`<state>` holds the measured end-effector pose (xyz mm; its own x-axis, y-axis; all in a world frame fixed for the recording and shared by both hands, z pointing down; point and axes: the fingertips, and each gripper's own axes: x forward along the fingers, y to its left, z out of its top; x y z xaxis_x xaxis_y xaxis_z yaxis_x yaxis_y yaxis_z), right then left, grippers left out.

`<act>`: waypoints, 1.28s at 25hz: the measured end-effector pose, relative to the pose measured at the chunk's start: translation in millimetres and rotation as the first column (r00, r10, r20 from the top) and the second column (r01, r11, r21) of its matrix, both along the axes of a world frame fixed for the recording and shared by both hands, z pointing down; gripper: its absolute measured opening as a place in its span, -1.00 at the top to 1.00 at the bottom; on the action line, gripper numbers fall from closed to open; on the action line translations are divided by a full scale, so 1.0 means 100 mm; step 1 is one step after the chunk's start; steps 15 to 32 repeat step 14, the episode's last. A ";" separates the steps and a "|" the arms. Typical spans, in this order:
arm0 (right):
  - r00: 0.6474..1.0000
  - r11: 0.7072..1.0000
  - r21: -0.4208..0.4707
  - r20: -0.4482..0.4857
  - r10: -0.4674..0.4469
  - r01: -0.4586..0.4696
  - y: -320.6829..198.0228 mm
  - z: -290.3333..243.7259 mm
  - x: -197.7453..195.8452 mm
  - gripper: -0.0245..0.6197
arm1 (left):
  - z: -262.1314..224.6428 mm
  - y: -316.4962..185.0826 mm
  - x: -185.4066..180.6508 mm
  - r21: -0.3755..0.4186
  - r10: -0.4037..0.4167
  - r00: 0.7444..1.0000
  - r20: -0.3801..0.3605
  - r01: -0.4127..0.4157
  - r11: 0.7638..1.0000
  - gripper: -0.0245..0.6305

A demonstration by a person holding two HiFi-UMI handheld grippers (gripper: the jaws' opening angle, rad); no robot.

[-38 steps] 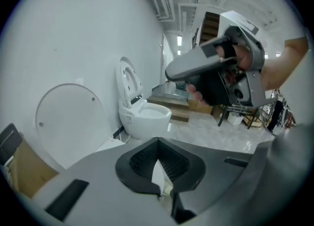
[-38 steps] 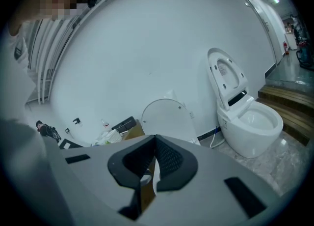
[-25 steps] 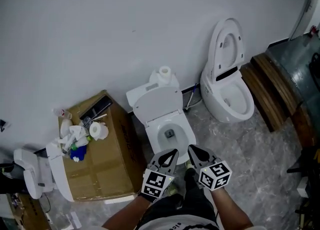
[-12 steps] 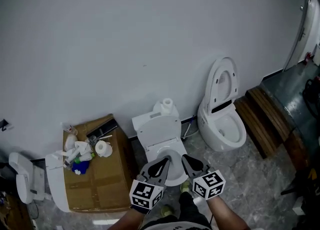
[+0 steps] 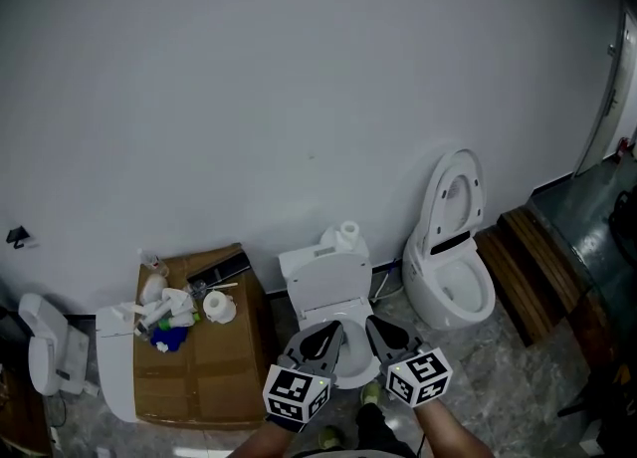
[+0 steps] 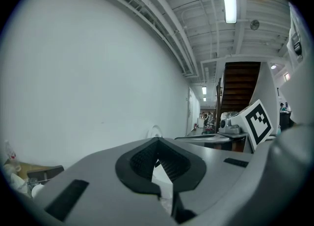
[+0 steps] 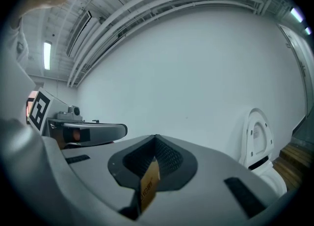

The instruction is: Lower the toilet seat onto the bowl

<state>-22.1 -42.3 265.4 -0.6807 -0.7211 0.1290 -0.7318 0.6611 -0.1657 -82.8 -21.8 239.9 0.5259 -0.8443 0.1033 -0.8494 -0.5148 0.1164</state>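
Standing straight up, the toilet seat [image 5: 453,195] leans back against the wall [image 5: 299,98] with its lid behind it. It belongs to the round white toilet on the right. The bowl [image 5: 466,299] under it is open, and the seat is not down on it. The right gripper view shows this seat upright too, far over at the right.

Just to the left stands a second, square toilet [image 5: 328,292]. Its flat white lid is tipped up toward the tank. A toilet paper roll [image 5: 346,235] sits on top of the tank.

The left gripper [image 5: 334,329] and the right gripper [image 5: 372,324] are held side by side, low in front of the square toilet. Both are well apart from the raised seat. The left gripper has its tips pressed together, and only a thin slit shows white behind them. The right gripper has its tips pressed together too. A brown strip with some print shows in its slit, and I cannot tell what it is.

A cardboard box [image 5: 214,366] sits on the floor [image 5: 498,376] left of the square toilet. Another paper roll [image 5: 217,307] and some small bottles lie on top of it. Brown wooden steps [image 5: 523,267] run along the right side, next to the round toilet.
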 end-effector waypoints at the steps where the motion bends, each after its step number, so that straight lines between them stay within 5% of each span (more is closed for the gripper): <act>1: 1.000 1.000 0.003 -0.002 -0.003 0.003 0.01 -0.01 -0.01 0.88 | -0.02 0.01 -0.01 0.005 -0.004 1.000 -0.002 0.004 1.000 0.89; 32: 1.000 1.000 0.020 -0.004 -0.013 0.013 0.13 -0.08 -0.13 0.88 | -0.12 0.14 -0.10 0.035 -0.024 1.000 0.000 0.024 0.999 0.89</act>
